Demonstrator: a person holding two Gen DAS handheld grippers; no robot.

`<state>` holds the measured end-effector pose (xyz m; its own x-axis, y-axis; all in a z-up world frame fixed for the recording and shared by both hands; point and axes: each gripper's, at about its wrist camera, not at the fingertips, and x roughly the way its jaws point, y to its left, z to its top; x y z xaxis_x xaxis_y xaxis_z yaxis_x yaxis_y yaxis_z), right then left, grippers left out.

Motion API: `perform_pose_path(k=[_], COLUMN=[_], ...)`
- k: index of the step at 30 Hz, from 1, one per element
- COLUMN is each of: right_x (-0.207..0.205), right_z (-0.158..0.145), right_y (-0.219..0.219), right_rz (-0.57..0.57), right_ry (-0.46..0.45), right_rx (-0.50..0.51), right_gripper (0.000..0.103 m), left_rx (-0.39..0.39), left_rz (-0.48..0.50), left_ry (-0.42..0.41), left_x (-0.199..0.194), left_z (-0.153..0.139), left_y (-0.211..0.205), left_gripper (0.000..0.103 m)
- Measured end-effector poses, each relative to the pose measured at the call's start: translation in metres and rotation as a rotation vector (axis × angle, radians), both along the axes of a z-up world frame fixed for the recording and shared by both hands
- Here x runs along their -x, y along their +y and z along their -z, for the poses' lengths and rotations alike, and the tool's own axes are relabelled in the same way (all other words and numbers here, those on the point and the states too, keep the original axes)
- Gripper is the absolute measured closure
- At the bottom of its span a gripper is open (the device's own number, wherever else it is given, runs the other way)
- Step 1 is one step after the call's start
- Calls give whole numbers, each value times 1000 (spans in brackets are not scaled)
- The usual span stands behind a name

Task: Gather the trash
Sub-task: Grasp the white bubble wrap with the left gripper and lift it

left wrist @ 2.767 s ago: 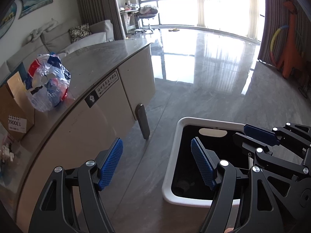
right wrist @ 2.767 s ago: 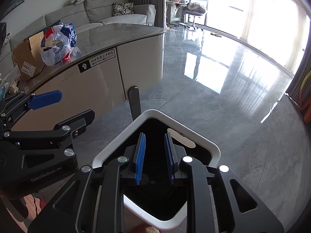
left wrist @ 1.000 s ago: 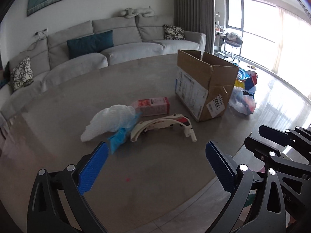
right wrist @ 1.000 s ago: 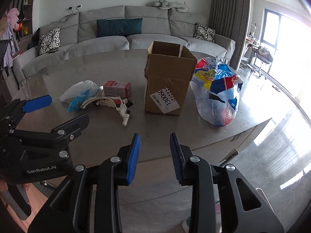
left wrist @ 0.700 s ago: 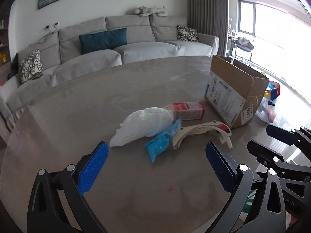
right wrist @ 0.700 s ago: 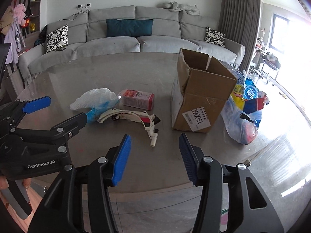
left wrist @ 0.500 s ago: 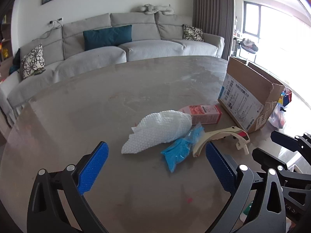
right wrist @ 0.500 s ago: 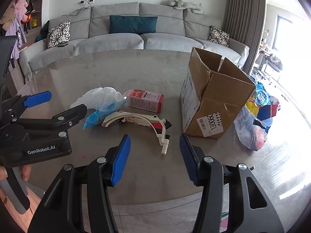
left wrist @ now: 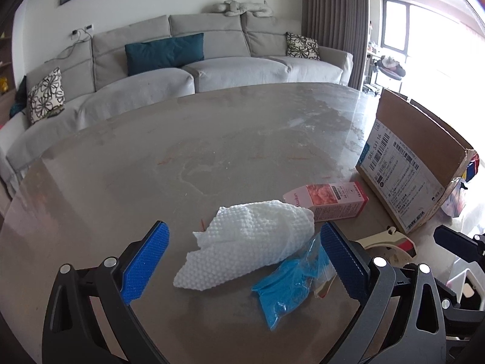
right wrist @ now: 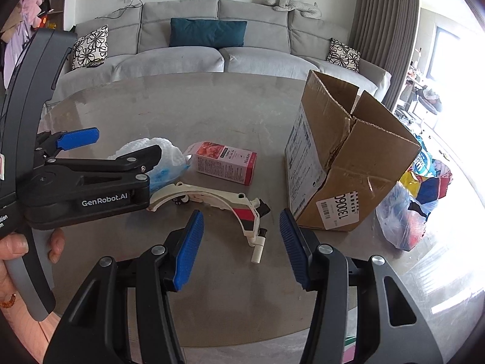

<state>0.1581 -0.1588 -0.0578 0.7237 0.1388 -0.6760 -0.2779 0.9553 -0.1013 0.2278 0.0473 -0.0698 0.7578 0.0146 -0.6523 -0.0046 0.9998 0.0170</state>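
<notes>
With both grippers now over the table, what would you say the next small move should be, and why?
Probably ease the left gripper down and close on the white paper towel. Its jaws stand open with the towel lying loose between them on the table, nothing held. The right gripper is also open and empty.

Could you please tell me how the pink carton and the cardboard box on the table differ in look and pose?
The pink carton is small, closed and lies flat on its long side; the cardboard box is far bigger, brown, and its flaps stand open. The pink carton bears a rose print, while the cardboard box carries white shipping labels with barcodes. Both rest on the grey table, untouched by either gripper.
</notes>
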Motion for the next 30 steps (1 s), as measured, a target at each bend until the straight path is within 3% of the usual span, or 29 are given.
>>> perform_pose_path(k=[9, 20, 22, 24, 30], right_x=[-12, -17, -18, -18, -18], right_z=[8, 10, 10, 10, 12], right_y=[5, 6, 7, 7, 8], right_rz=[-7, -14, -13, -9, -15], right_ry=[14, 11, 11, 11, 16], right_rx=[7, 0, -3, 0, 1], right_gripper=[50, 50, 50, 50, 50], left_rx=[27, -33, -41, -43, -36], left_rz=[2, -29, -24, -17, -8], left_ry=[69, 175, 181, 187, 183], left_x=[-26, -43, -43, -42, -38], left_z=[17, 35, 37, 38, 37], left_y=[4, 0, -2, -6, -8], left_gripper=[3, 4, 7, 19, 31])
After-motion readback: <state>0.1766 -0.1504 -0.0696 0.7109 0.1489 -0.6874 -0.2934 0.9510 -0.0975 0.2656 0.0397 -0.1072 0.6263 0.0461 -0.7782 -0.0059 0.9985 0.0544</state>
